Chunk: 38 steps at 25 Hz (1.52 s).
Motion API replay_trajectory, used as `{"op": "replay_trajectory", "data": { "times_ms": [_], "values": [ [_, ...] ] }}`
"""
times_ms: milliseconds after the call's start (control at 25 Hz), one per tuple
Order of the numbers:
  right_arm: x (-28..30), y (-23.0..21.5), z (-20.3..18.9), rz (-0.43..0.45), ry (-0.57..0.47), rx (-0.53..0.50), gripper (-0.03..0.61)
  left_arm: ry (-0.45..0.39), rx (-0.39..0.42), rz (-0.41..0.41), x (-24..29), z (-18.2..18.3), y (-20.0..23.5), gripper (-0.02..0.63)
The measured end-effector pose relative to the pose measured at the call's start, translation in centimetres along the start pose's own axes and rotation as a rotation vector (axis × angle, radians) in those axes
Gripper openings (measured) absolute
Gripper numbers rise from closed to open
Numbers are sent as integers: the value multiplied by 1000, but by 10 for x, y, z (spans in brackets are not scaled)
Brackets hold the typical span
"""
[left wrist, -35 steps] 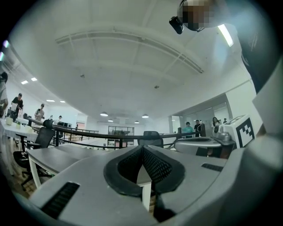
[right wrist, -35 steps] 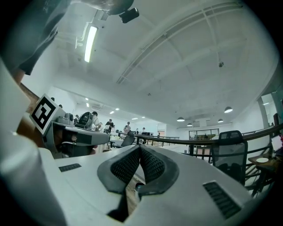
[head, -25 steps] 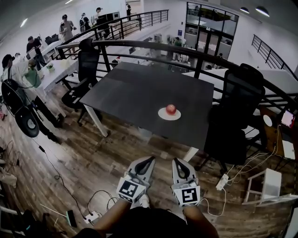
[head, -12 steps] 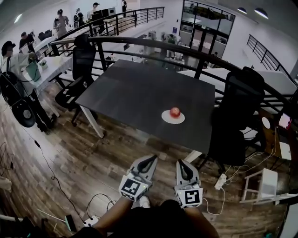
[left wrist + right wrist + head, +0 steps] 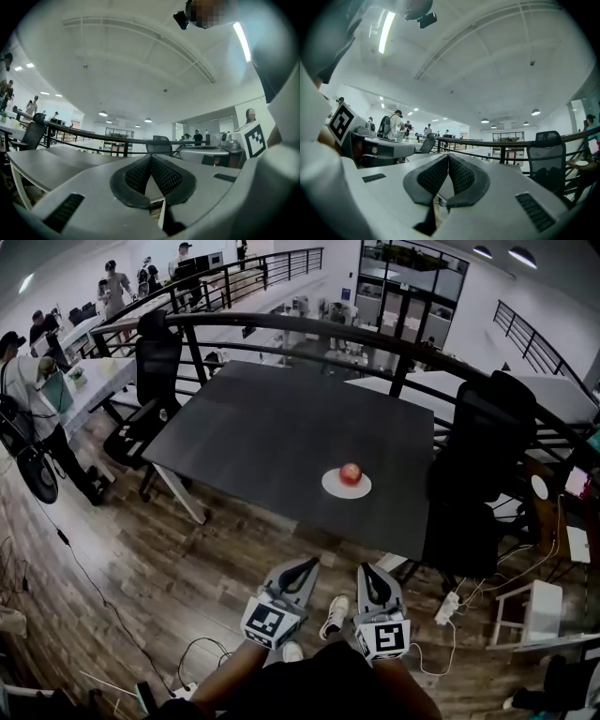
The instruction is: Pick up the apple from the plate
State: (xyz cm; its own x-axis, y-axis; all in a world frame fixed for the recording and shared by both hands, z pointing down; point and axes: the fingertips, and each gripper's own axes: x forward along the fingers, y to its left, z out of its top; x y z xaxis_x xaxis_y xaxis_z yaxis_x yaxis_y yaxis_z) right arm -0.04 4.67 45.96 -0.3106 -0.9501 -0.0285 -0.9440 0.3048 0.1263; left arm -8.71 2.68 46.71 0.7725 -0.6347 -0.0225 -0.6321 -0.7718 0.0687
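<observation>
**Status: apple on plate, both grippers empty**

I see the apple (image 5: 351, 473) resting on the white plate (image 5: 333, 487), close to the near edge of the dark table (image 5: 272, 432) and toward its right side. Bare tabletop lies left of it and beyond it. A black chair (image 5: 480, 465) stands just right of the table. The apple looks round, and I cannot tell its axis. The left gripper (image 5: 304, 565) and right gripper (image 5: 368, 571) are over the floor (image 5: 169, 559), short of the near edge, with jaws closed together and holding nothing.

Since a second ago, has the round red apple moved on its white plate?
No. The round red apple sits where it did on the white plate, near the front edge of the dark table.
</observation>
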Motion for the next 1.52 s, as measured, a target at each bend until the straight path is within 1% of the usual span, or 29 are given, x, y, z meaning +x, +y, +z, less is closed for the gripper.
{"op": "replay_trajectory", "data": {
  "times_ms": [200, 360, 560, 720, 920, 1160, 1320, 1520],
  "values": [
    [37, -30, -10, 25, 1, 10, 25, 18, 23, 1, 43, 0, 21, 23],
    [71, -56, -11, 48, -7, -1, 25, 21, 38, -9, 78, 2, 36, 23],
    [110, -83, -21, 73, 4, 13, 25, 41, 18, 6, 118, -4, 54, 23],
    [131, -106, -38, 99, 33, 27, 25, 52, 13, 30, 151, -9, 65, 23],
    [161, -124, -45, 146, 23, 36, 25, 78, 4, 63, 183, -17, 84, 23],
    [186, -142, -52, 190, 15, 51, 25, 106, 13, 114, 208, -23, 103, 23],
    [203, -148, -58, 200, 27, 67, 25, 124, 12, 140, 216, -24, 119, 23],
    [220, -151, -75, 203, 45, 47, 25, 140, 9, 128, 229, -35, 133, 23]
  ]
}}
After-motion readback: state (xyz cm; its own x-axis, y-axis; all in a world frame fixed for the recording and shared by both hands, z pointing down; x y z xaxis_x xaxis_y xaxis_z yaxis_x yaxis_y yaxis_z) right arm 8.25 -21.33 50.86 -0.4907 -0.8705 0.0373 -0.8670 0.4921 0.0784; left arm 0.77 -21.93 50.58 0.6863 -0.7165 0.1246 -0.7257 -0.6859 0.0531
